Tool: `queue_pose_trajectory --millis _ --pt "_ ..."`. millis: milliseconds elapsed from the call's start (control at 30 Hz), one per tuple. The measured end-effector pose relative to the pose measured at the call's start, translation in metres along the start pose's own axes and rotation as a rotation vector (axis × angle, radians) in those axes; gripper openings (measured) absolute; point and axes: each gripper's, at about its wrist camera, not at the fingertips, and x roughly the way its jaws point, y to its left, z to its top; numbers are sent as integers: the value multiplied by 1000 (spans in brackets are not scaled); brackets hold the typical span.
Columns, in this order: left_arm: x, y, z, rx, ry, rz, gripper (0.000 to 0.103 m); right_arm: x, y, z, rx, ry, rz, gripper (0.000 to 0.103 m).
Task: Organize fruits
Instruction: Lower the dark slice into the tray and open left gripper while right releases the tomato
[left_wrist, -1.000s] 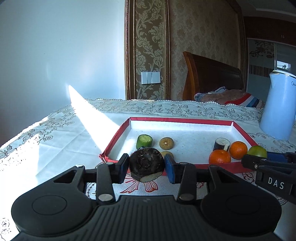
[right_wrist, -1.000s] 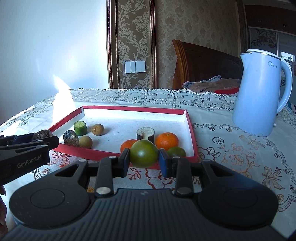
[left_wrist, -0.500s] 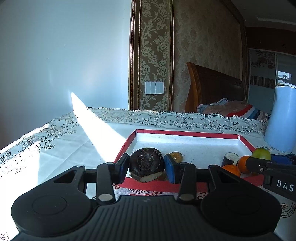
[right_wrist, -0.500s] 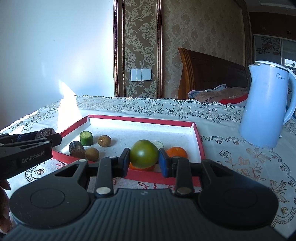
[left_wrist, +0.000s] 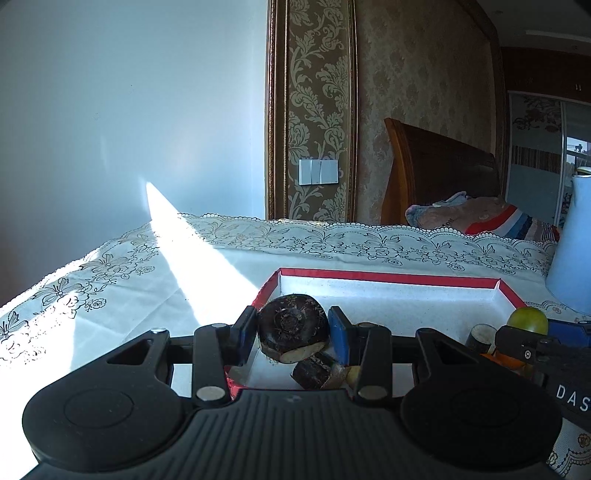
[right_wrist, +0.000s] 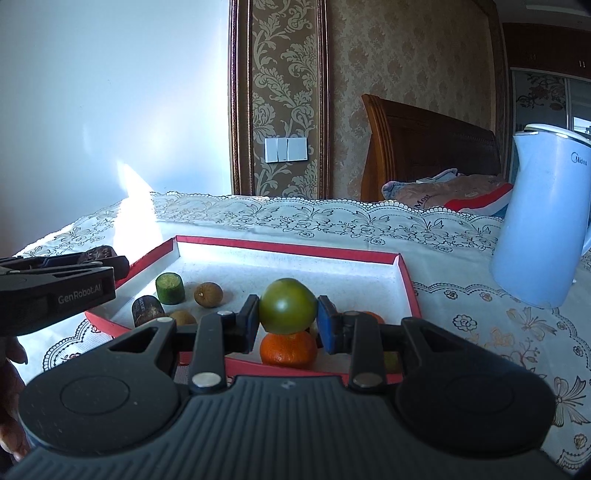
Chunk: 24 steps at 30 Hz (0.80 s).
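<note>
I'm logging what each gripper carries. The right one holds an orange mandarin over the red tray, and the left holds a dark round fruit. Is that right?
Not quite. The right gripper holds a green fruit; the orange mandarin lies beneath it in the red tray, as the right wrist view shows. The left gripper does hold a dark round fruit.

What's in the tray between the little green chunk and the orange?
In the right wrist view, a round brown fruit lies in the tray between the green chunk and the orange.
</note>
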Motion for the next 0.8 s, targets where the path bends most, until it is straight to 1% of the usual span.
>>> queue_pose_trajectory --millis 467,800 --pt "27 -5 3 12 46 -22 41 24 8 12 -17 10 10 31" --pt "35 -4 0 13 51 -13 41 35 7 12 -8 19 14 31"
